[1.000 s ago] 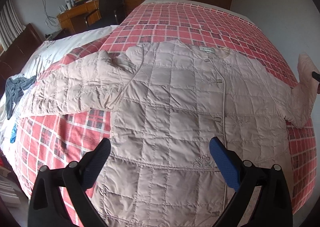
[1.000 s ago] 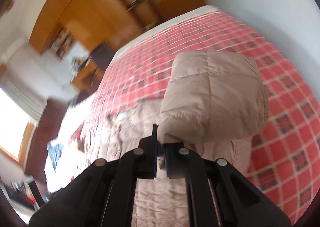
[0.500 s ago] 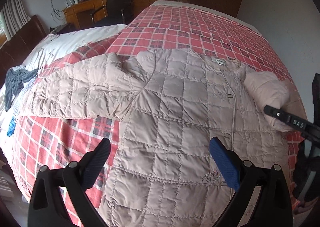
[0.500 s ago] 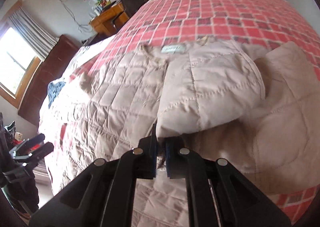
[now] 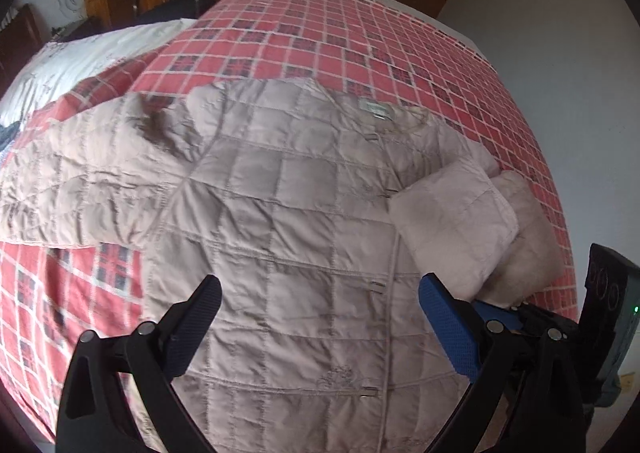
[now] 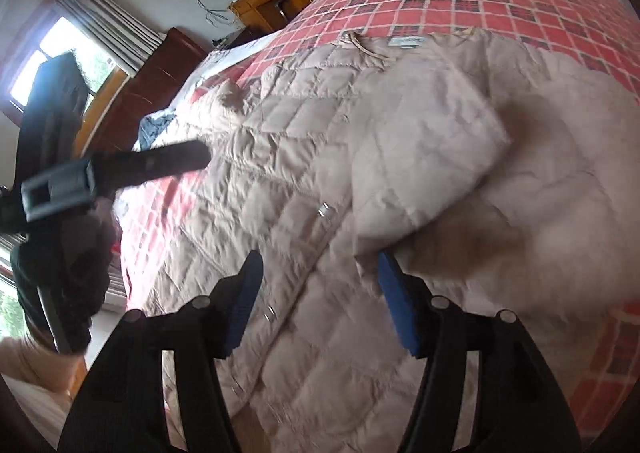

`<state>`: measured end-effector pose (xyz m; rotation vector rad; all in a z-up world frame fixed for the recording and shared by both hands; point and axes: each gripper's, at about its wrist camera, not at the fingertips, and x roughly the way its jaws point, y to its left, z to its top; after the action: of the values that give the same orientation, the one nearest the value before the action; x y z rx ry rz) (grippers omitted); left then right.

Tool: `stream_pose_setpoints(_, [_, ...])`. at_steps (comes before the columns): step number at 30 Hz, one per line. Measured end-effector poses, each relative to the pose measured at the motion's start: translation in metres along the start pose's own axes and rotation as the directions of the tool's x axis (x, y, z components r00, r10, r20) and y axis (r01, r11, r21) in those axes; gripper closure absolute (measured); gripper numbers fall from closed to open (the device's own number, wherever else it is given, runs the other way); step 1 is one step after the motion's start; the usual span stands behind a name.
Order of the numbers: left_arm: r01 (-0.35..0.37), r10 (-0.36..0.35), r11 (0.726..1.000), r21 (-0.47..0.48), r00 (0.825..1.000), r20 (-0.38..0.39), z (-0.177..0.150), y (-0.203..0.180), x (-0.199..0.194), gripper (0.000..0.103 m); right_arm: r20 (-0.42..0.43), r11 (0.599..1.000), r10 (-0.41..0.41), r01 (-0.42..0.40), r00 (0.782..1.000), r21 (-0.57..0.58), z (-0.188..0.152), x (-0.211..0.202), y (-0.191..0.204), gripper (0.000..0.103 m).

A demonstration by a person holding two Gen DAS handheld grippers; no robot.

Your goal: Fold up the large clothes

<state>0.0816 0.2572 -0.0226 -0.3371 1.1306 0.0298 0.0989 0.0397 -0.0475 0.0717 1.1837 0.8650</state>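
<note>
A: Where's the jacket (image 5: 280,237)?
B: Flat on the checked bed (image 5: 360,37); hem cut off, sleeve (image 6: 424,157) blurred, seemingly folded across.
A: Jaws?
B: Left gripper (image 5: 320,317) and right gripper (image 6: 320,293) both gape, empty.

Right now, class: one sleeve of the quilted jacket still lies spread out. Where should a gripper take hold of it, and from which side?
Grip the outstretched sleeve at its cuff end, coming from the bed's left edge: it lies flat beyond the jacket, so the left gripper, now open, could probably carry it across.
</note>
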Motion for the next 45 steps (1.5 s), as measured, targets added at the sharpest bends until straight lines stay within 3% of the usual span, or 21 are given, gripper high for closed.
stream_pose_setpoints(6, [0.124,-0.124,0.992,-0.010,0.986,-0.111,-0.005,-0.035,0.037,0.004,0.065,0.994,-0.092,0.087,0.994,0.070,-0.039,-0.044,-0.017,0.042])
stream_pose_setpoints(10, [0.139,-0.142,0.990,-0.029,0.973,-0.180,-0.005,-0.052,0.070,0.005,0.113,0.977,-0.148,0.128,0.982,0.168,-0.054,-0.070,-0.043,0.041])
stream_pose_setpoints(12, [0.144,-0.149,0.989,-0.038,0.970,-0.194,-0.005,-0.057,0.083,0.012,0.130,0.969,-0.174,0.147,0.976,0.196,-0.058,-0.078,-0.052,0.041])
stream_pose_setpoints(14, [0.175,-0.182,0.983,-0.053,0.959,-0.217,-0.005,-0.058,0.092,0.042,0.143,0.963,-0.185,0.151,0.972,0.221,-0.060,-0.083,-0.059,0.041])
stream_pose_setpoints(15, [0.206,-0.218,0.976,-0.075,0.950,-0.223,-0.005,-0.057,0.095,0.052,0.147,0.960,-0.191,0.154,0.970,0.232,-0.061,-0.085,-0.062,0.041])
stream_pose_setpoints(16, [0.235,-0.251,0.967,-0.099,0.944,-0.215,-0.003,-0.055,0.096,0.073,0.149,0.957,-0.201,0.162,0.968,0.239,-0.061,-0.087,-0.064,0.041])
stream_pose_setpoints(17, [0.239,-0.256,0.965,-0.109,0.946,-0.198,-0.001,-0.052,0.094,0.081,0.149,0.954,-0.217,0.177,0.965,0.244,-0.061,-0.090,-0.067,0.041])
stream_pose_setpoints(20, [0.244,-0.252,0.966,-0.088,0.963,-0.095,0.010,-0.039,0.070,0.090,0.160,0.948,-0.241,0.197,0.957,0.249,-0.054,-0.090,-0.067,0.044])
stream_pose_setpoints(23, [0.240,-0.241,0.969,-0.050,0.971,-0.010,0.023,-0.018,0.043,0.090,0.188,0.949,-0.210,0.154,0.959,0.277,-0.044,-0.093,-0.075,0.045])
stream_pose_setpoints(28, [0.194,-0.194,0.980,-0.046,0.981,0.007,0.039,0.018,0.044,0.090,0.210,0.941,-0.135,0.058,0.968,0.334,-0.007,-0.081,-0.096,0.045])
stream_pose_setpoints(33, [0.174,-0.174,0.983,-0.053,0.985,0.006,0.046,0.041,0.066,0.086,0.116,0.919,-0.136,0.082,0.984,0.385,0.022,-0.034,-0.122,0.048])
stream_pose_setpoints(36, [0.141,-0.141,0.989,-0.052,0.990,-0.004,0.050,0.051,0.074,0.074,0.038,0.905,-0.159,0.130,0.987,0.405,0.023,-0.009,-0.129,0.049])
stream_pose_setpoints(38, [0.114,-0.114,0.992,-0.061,0.994,0.001,0.049,0.059,0.069,0.054,0.027,0.904,-0.169,0.144,0.985,0.403,0.020,-0.001,-0.129,0.049])
stream_pose_setpoints(41, [0.084,-0.080,0.994,-0.064,0.995,0.062,0.047,0.067,0.044,0.044,0.025,0.907,-0.187,0.163,0.982,0.388,0.020,-0.005,-0.124,0.049])
stream_pose_setpoints(45, [0.037,-0.039,0.999,0.014,0.989,0.139,0.040,0.047,0.016,0.028,0.086,0.921,-0.197,0.154,0.977,0.357,0.021,-0.027,-0.107,0.047])
